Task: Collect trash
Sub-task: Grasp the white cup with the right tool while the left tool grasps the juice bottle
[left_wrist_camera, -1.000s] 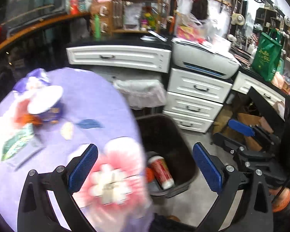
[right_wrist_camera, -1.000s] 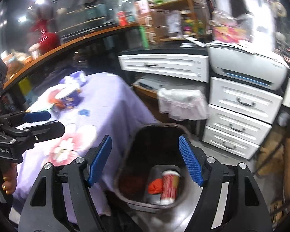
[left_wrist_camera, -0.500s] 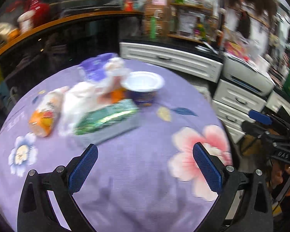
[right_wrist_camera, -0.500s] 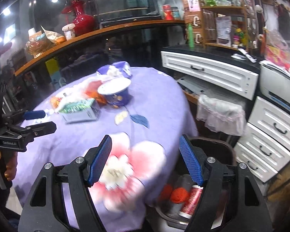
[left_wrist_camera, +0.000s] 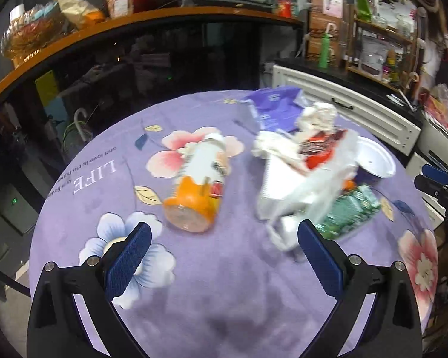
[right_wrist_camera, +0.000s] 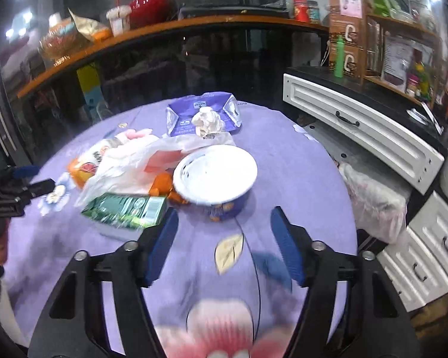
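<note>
On the round lilac flowered tablecloth (left_wrist_camera: 230,292), ahead of the tongs: one orange-and-white plastic bottle (left_wrist_camera: 197,191) lying on its side, one blue paper bowl with white inside (right_wrist_camera: 215,176), one green carton (right_wrist_camera: 125,208), one crumpled white plastic bag (left_wrist_camera: 298,185), one purple foil packet (right_wrist_camera: 200,113) and one wad of white tissue (right_wrist_camera: 206,120).

The right tool (right_wrist_camera: 221,243) hangs over the round desk (right_wrist_camera: 298,173) with its blue-padded jaws wide apart and nothing between them. Just beyond the pads stands a white-rimmed blue paper bowl (right_wrist_camera: 215,176). Left of the bowl lies a green carton (right_wrist_camera: 125,207), with a crumpled white plastic bag (right_wrist_camera: 134,158) behind it. Farther back a purple packet (right_wrist_camera: 203,113) carries a wad of white tissue (right_wrist_camera: 206,120). The left tool (right_wrist_camera: 21,185) shows at the left edge.
</note>
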Demonstrator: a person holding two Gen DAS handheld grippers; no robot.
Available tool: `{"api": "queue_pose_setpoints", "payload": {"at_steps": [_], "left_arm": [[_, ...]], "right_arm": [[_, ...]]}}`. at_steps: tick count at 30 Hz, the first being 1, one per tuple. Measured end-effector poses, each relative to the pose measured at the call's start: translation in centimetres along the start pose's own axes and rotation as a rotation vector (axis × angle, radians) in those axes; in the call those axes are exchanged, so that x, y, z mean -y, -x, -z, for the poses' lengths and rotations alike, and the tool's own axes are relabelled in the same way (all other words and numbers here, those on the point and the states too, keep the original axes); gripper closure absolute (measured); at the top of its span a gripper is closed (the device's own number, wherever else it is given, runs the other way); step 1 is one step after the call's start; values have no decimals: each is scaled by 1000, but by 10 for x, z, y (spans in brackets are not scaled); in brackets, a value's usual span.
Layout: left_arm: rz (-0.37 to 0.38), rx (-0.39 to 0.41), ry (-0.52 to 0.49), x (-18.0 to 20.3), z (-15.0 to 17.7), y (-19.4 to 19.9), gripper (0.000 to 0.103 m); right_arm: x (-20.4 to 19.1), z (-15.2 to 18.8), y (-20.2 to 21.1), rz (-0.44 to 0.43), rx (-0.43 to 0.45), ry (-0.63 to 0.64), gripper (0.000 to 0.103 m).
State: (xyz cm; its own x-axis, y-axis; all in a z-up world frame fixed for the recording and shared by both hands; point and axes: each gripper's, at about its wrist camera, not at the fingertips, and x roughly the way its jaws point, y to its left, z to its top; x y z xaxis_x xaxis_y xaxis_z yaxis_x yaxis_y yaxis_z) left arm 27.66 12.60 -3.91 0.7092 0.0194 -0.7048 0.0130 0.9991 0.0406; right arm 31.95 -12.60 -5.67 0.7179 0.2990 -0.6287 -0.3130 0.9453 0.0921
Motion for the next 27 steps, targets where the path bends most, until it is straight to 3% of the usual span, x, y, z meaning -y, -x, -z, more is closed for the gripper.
{"api": "queue_pose_setpoints", "payload": {"at_steps": [4,16,19,21,23,27], "left_arm": [[7,-72,20,-20,-17,-27,10],[-33,-283,-106,-18,-47,-110,14],[-41,-312,-117,-20,-49,-122,21],[-30,-325,-108,-22,-49,-125,26],[-23,-333,-98,-23,-48,-127,38],[-19,-317,-91,-23,-41,-121,42]], "right_arm": [[8,-20,-30,-12,-57,-53,44],[22,-47,-95,-7,-222,-145,63],[22,-45,-109,-5,-257,-151,70],[23,-41,-116,-9,-274,-159,81],[24,-37,-117,-9,-278,-169,87],[31,-31,-114,-32,-268,-211,92]]}}
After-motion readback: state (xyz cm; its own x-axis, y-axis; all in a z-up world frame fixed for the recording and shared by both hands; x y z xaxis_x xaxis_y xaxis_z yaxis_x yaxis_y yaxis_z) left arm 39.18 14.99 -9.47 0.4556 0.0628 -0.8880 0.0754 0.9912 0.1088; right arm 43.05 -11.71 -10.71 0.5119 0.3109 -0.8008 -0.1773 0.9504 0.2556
